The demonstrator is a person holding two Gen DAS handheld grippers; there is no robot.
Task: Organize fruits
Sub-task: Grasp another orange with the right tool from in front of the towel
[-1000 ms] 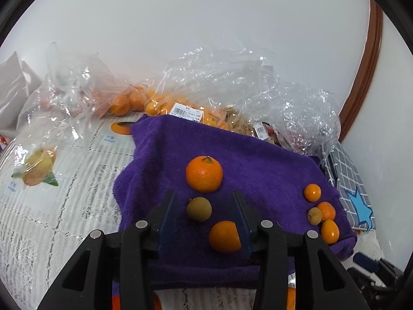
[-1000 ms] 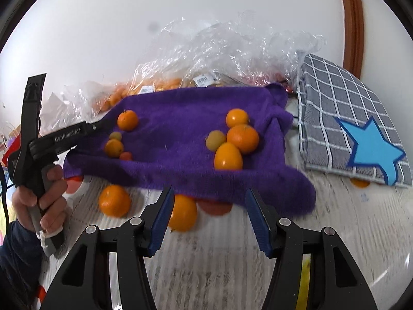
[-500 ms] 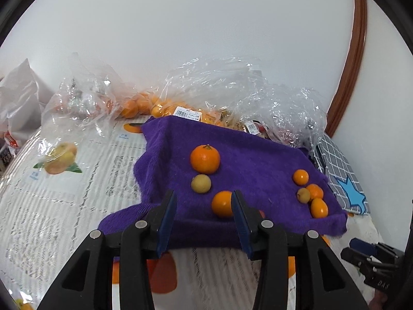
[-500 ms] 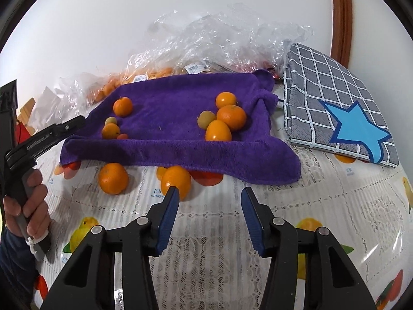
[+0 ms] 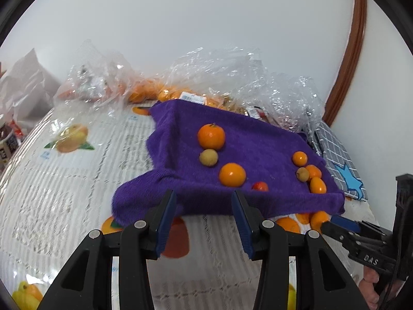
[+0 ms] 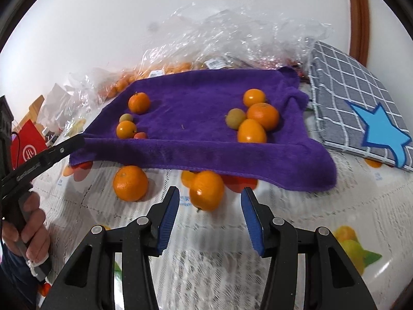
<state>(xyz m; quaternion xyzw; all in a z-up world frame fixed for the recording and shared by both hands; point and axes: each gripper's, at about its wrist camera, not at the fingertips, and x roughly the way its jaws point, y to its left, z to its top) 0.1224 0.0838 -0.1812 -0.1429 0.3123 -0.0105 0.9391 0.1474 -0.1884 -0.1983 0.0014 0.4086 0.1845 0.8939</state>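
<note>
Presently the right gripper (image 6: 209,209), fingers spread and empty, faces a loose orange (image 6: 206,190) at 12 o'clock, touching the purple towel (image 6: 196,98) hem; straddle it squarely. Left gripper (image 5: 204,219) likewise released.

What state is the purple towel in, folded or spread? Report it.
Spread. The purple towel lies open in one layer on the table, fruits resting on top; only its near edge is rumpled.

A grey checked cloth (image 6: 343,82) with a blue star lies on the lace-covered table (image 6: 322,206) beside crumpled clear plastic bags (image 6: 232,31)
</note>
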